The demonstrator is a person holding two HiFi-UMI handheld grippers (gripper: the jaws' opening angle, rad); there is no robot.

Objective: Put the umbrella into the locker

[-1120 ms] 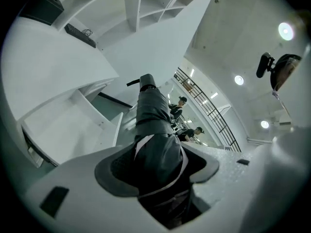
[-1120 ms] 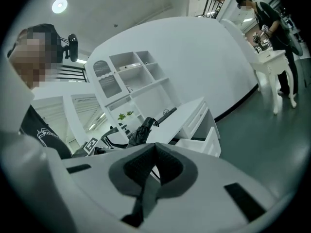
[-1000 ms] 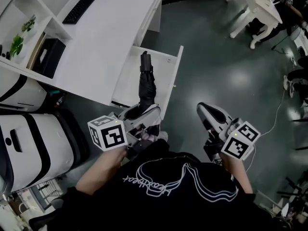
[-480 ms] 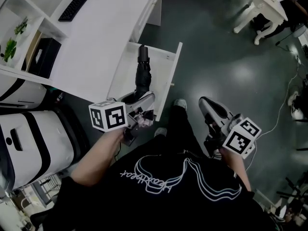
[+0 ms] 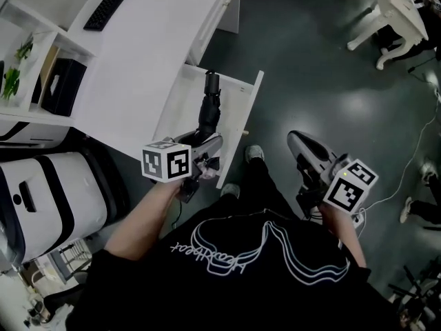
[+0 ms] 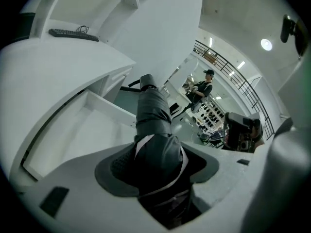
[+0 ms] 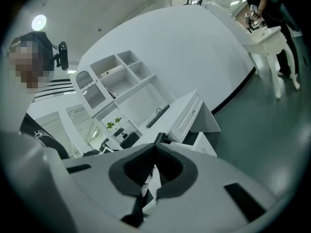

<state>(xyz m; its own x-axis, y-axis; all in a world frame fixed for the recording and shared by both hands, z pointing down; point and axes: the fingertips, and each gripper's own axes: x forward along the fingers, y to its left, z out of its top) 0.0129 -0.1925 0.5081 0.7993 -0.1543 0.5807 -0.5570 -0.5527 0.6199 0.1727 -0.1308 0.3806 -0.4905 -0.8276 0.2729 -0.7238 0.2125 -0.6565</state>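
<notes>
Placing step, judged. Clamped in left hand-held gripper (image 5: 209, 141): folded umbrella (image 5: 209, 112), over open locker drawer (image 5: 180, 112). Closed, empty, right of drawer: right hand-held gripper (image 5: 296, 141). Next: lower into drawer, then release.

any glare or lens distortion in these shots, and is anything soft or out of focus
Head view: a pale glare patch on the dark floor; otherwise the light is even and the picture sharp. Left gripper view: strong fisheye that bows the white desk, dark corners, and the umbrella fairly sharp. Right gripper view: the same fisheye and dark corners, a bright lamp flaring at upper left, and a mosaic patch laid on afterwards.
</notes>
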